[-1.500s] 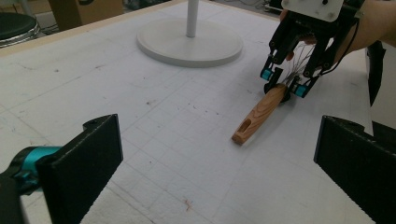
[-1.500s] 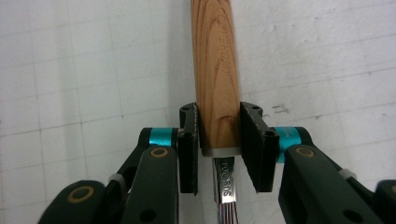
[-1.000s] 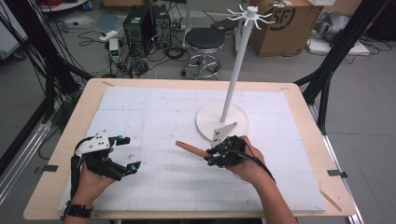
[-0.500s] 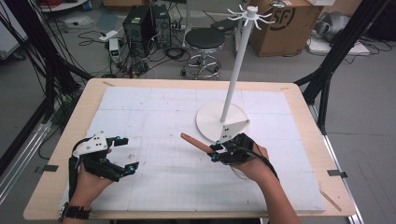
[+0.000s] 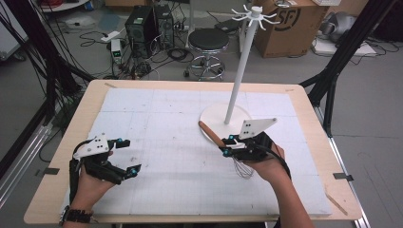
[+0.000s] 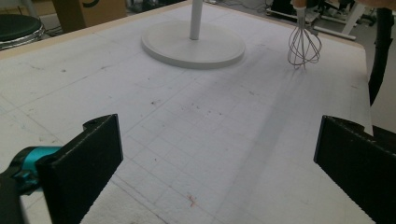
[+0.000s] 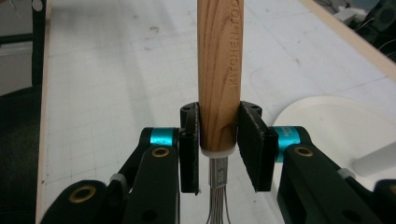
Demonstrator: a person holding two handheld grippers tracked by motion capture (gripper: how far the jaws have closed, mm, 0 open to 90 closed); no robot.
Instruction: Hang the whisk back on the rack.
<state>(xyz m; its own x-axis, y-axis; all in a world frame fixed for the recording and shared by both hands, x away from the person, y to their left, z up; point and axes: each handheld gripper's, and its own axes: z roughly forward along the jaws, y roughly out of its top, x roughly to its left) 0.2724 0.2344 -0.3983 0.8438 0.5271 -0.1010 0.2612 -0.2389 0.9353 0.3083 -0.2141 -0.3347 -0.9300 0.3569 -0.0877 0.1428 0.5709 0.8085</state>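
The right tool (image 5: 229, 145) clamps a whisk (image 7: 218, 74) by its wooden handle, lifted off the white surface (image 5: 161, 118) just beside the stand's round base (image 5: 216, 116). The left tool (image 5: 124, 155) rests wide open, holding nothing.

Grey floor (image 5: 380, 156) behind the surface (image 5: 304, 102), strewn with cables (image 5: 157, 57). Black round stool (image 5: 208, 40) at centre, computer tower (image 5: 140, 23) left, cardboard box (image 5: 290, 23) right, black frame struts (image 5: 342, 52) either side.
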